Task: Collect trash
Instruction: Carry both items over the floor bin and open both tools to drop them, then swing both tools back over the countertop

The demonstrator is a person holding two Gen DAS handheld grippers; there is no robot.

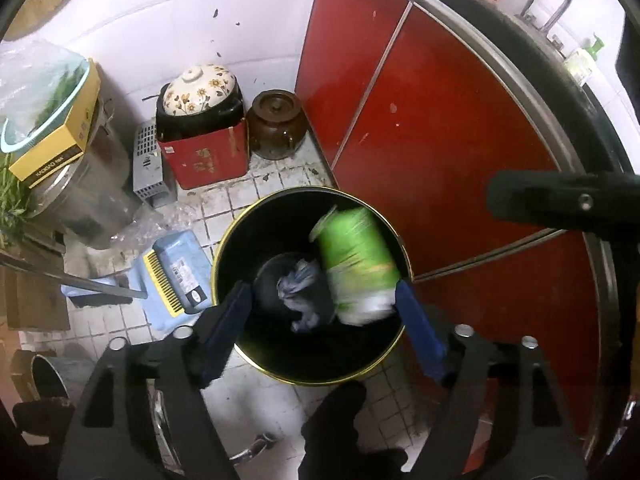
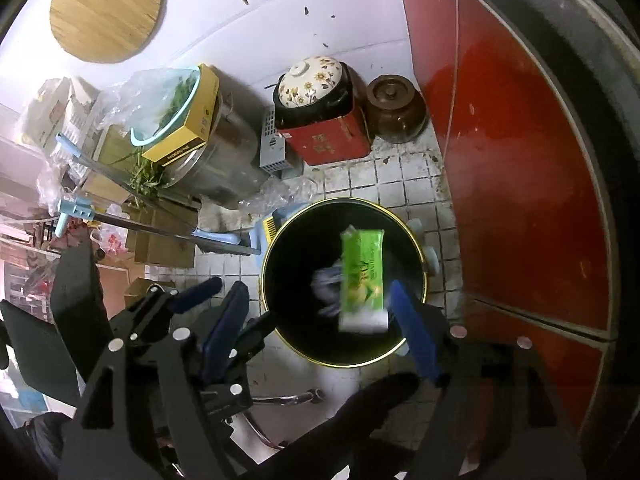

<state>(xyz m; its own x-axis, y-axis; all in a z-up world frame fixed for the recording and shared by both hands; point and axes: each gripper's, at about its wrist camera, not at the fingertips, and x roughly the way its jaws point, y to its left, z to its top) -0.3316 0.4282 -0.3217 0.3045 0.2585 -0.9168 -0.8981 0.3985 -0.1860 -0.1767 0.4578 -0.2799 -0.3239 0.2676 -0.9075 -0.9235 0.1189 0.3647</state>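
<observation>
Landmark: round black trash bin with a gold rim (image 1: pixel 228 252) (image 2: pixel 418 240), standing on the white tiled floor (image 1: pixel 276 182) (image 2: pixel 404 184) just beside the red cabinet doors (image 1: pixel 440 128) (image 2: pixel 520 160).

Over the bin's mouth: green and white plastic packet (image 1: pixel 356 268) (image 2: pixel 362 280), motion-blurred, touching neither pair of tongs as far as visible; whether airborne or already lying inside cannot be told. Deeper in the bin, beside the packet: crumpled bluish-grey paper wad (image 1: pixel 298 294) (image 2: pixel 326 284).

Above the bin, left tongs (image 1: pixel 324 300) spread wide, blue pads apart at either edge of the rim, pinching nothing. Right tongs (image 2: pixel 320 300) likewise spread, empty, the packet seen between the two blue fingers (image 2: pixel 412 332) but not gripped.

Beyond the bin, against the white wall: red square tin carrying a flowered ceramic pot (image 1: pixel 200 88) (image 2: pixel 312 80), with a brown glazed lidded jar (image 1: pixel 276 124) (image 2: pixel 394 108) just beside it. Left of the bin: light blue dustpan with a yellow comb edge (image 1: pixel 176 276), partly hidden behind the bin in the right wrist view.
</observation>
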